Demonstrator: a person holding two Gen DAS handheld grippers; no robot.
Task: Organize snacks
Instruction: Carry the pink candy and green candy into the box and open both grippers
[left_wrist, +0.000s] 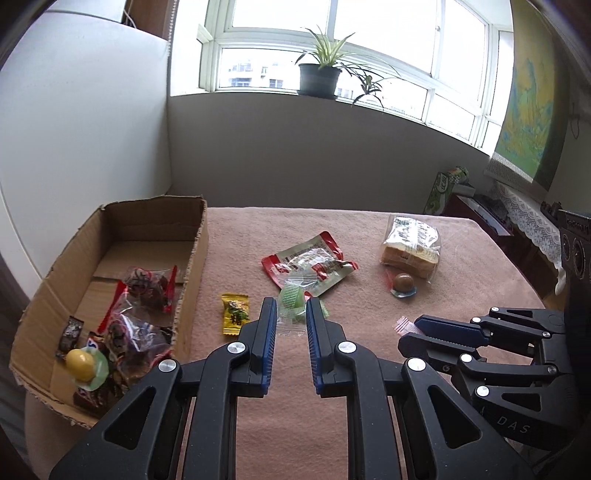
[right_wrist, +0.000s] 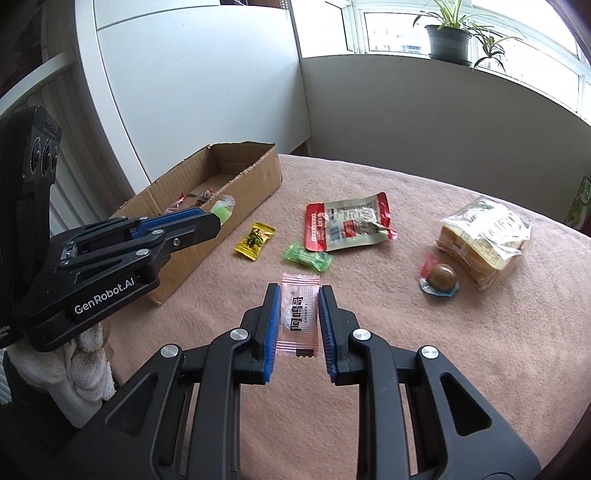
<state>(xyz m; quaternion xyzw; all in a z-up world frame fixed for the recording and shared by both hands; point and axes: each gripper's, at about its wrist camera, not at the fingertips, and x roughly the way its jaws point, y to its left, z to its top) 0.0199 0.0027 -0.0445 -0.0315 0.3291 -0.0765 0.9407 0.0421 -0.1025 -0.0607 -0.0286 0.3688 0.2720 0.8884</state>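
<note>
My left gripper (left_wrist: 291, 306) is shut on a green candy in a clear wrapper (left_wrist: 290, 301), held above the pink cloth just right of the cardboard box (left_wrist: 199, 258). In the right wrist view this gripper (right_wrist: 218, 220) carries the green candy (right_wrist: 222, 211) next to the box's (right_wrist: 258, 184) long wall. My right gripper (right_wrist: 300, 295) is shut on a pink see-through packet (right_wrist: 299, 321); in the left wrist view it (left_wrist: 408, 330) hangs to the right with the packet's pink edge (left_wrist: 402, 325) showing. Several wrapped snacks and a yellow ball candy (left_wrist: 83, 363) lie in the box.
On the cloth lie a yellow candy (right_wrist: 255, 240), a green candy (right_wrist: 308, 256), a red-and-white packet (right_wrist: 347, 221), a brown ball candy (right_wrist: 441, 280) and a bagged bread slice (right_wrist: 484, 240). A potted plant (left_wrist: 319, 77) stands on the windowsill behind.
</note>
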